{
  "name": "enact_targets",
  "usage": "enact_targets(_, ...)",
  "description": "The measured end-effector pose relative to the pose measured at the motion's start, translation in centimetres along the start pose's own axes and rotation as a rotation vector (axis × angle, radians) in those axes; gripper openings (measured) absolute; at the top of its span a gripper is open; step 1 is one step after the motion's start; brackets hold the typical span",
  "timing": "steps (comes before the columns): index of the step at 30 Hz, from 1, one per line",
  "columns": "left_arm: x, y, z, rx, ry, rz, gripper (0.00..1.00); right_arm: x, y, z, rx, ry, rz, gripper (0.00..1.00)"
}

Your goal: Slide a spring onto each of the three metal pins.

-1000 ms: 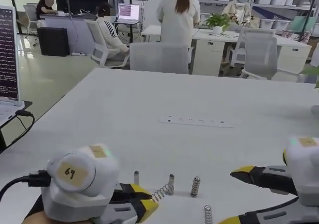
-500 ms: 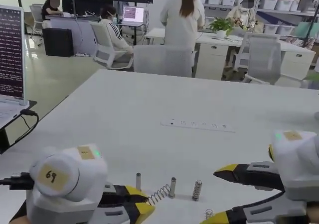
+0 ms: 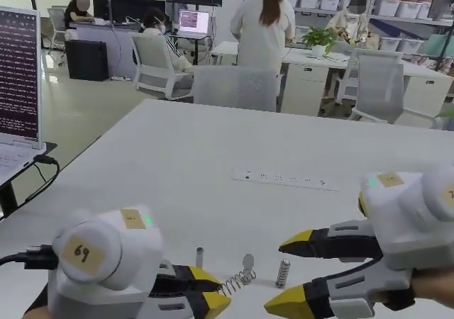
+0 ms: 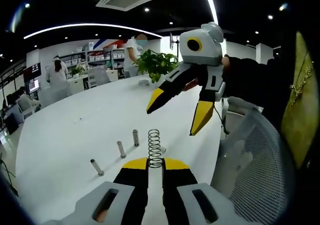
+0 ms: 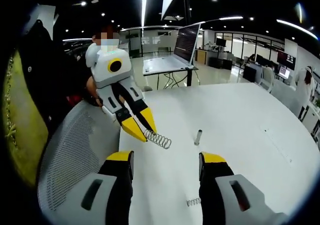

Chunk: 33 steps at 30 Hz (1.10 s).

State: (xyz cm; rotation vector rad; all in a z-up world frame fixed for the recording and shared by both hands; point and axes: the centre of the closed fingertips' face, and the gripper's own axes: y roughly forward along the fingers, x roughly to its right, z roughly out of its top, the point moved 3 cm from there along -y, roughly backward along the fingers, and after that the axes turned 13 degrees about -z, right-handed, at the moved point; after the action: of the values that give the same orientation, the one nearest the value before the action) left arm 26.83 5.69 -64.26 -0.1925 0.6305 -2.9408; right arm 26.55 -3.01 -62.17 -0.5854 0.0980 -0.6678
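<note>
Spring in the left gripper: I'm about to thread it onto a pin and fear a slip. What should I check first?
1. Left gripper shut on the spring: ok.
2. Spring upright above a bare pin: not ok, it slants, above no pin.
3. Right gripper open and empty: ok.
4. One pin already wears a spring: ok.
5. Spare spring lying on the table: ok.
6. Grip firm enough: cannot tell.
</note>
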Motion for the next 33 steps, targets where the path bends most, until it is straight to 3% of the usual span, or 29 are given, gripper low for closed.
enact_targets(12, 0.8, 0.3, 0.6, 0.013, 0.029, -0.036, 0.02, -0.6, 0.6, 0.2, -0.016, -0.050, 0.050, 0.30)
enact_targets(33, 1.9, 0.7, 0.9, 0.019, 0.083, -0.101, 0.02, -1.7, 0.6, -0.3, -0.034, -0.075, 0.113, 0.13)
